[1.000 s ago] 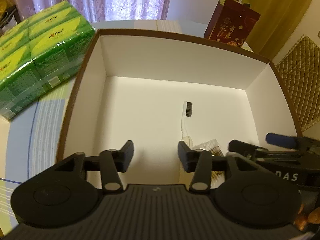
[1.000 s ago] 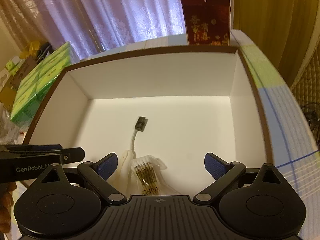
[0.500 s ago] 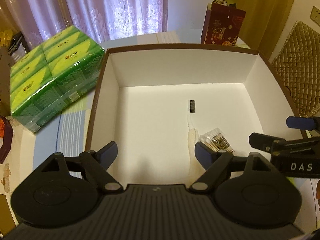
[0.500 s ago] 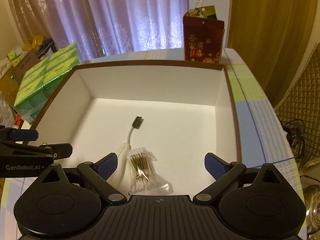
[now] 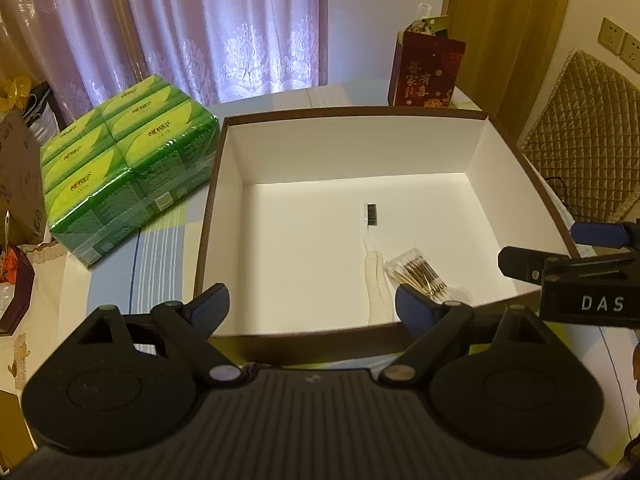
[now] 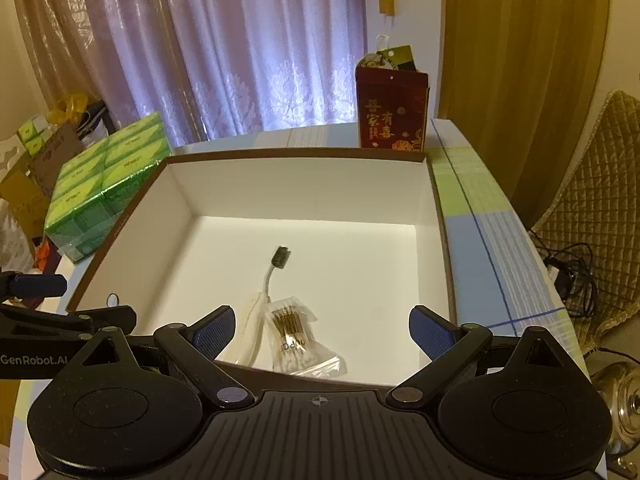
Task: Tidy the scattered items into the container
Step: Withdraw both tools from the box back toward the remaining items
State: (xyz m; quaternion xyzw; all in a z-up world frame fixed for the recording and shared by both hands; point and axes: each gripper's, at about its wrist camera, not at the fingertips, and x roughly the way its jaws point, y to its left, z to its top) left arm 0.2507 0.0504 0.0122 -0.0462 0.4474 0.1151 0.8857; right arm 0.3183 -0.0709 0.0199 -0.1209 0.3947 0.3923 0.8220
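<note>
Green wrapped multipack (image 5: pixel 128 168), stacked packs, stands on the table's left side. Dark red gift bag (image 6: pixel 392 110) with gold characters, upright at the table's far edge. Tablecloth (image 6: pixel 480 232), pale with blue and green stripes. Lilac sheer curtains (image 6: pixel 240 48) behind. Quilted gold chair (image 5: pixel 584 140), right. Black cables (image 6: pixel 568 276) lie beside it.

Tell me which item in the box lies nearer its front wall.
The bag of cotton swabs. It lies close against the front wall of the box, while the toothbrush beside it reaches toward the middle, bristles pointing away.
</note>
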